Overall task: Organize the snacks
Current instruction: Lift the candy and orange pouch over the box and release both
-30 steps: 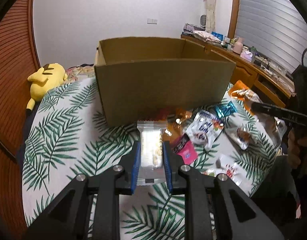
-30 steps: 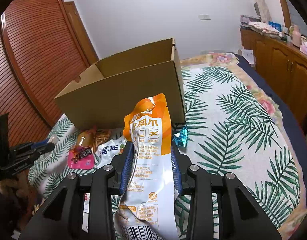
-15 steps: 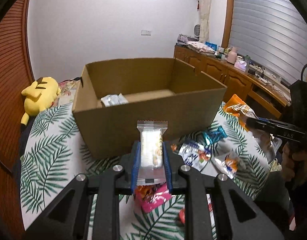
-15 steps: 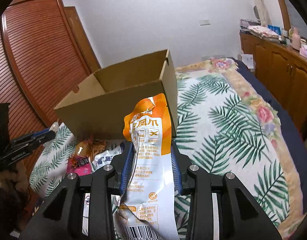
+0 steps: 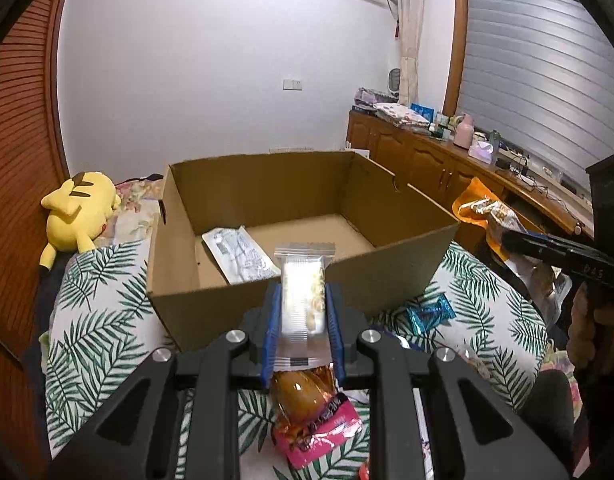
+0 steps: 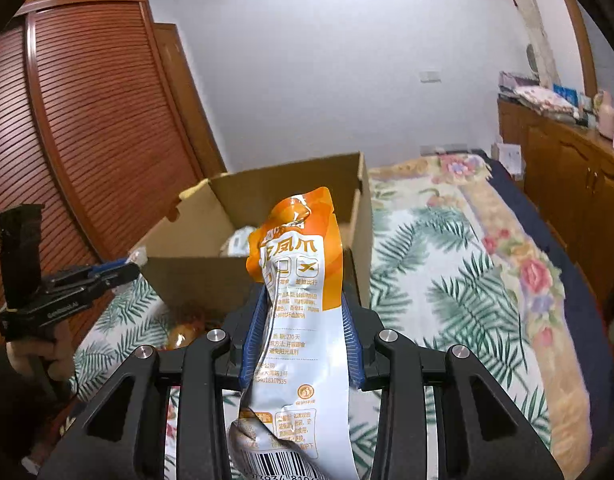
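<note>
Left gripper [image 5: 303, 312] is clamped on a clear wafer pack [image 5: 302, 292], just short of the cardboard box [image 5: 211, 312] near wall; a pink snack pack [image 5: 315, 420] lies below on the leaf-print bedspread [image 5: 95, 340]. Right gripper [image 6: 303, 320] grips an orange-white pouch [image 6: 297, 300] w/ box behind. Inside box: one white packet [image 5: 239, 254]. Beyond box's far-left corner, a yellow plush [image 5: 77, 212].
</note>
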The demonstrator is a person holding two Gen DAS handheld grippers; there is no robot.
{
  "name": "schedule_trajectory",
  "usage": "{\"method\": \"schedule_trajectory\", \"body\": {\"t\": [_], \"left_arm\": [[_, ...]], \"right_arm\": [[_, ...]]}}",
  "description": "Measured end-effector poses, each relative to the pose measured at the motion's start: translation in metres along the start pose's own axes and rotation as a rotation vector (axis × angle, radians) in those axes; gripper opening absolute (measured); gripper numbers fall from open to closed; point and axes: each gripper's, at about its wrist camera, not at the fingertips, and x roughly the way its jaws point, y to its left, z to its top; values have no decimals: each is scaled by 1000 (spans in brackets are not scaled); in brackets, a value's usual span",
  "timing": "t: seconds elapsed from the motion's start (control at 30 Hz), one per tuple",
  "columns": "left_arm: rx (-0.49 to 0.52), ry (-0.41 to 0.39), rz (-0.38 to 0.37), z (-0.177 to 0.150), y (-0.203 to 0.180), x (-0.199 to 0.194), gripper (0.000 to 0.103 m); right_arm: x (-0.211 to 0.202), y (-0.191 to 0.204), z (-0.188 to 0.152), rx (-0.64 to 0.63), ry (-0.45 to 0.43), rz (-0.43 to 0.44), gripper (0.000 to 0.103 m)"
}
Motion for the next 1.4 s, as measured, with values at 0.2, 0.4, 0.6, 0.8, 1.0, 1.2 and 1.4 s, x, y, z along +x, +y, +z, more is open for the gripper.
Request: {"method": "schedule_trajectory", "body": {"t": [0.2,0.4,0.6,0.8,1.0,1.2,1.4], "left_arm": [[0,-36,7,19,7,5,20],[1,-71,21,39,17,12,20],[-6,-66,35,51,31,26,20],[-17,-45,34,66,41,46,20],[-6,15,33,72,43,71,21],[-25,79,28,65,43,92,22],[-23,111,36,59,40,96,27]], "right_arm": [[9,17,28,-72,-34,24,35],[27,36,53,-140,-58,52,35],[50,52,74,-184,-74,87,35],[79,62,90,-202,-54,128,35],[105,66,98,-214,-24,133,35],[124,68,99,-229,-4,89,35],[140,70,94,-246,34,62,35]]}}
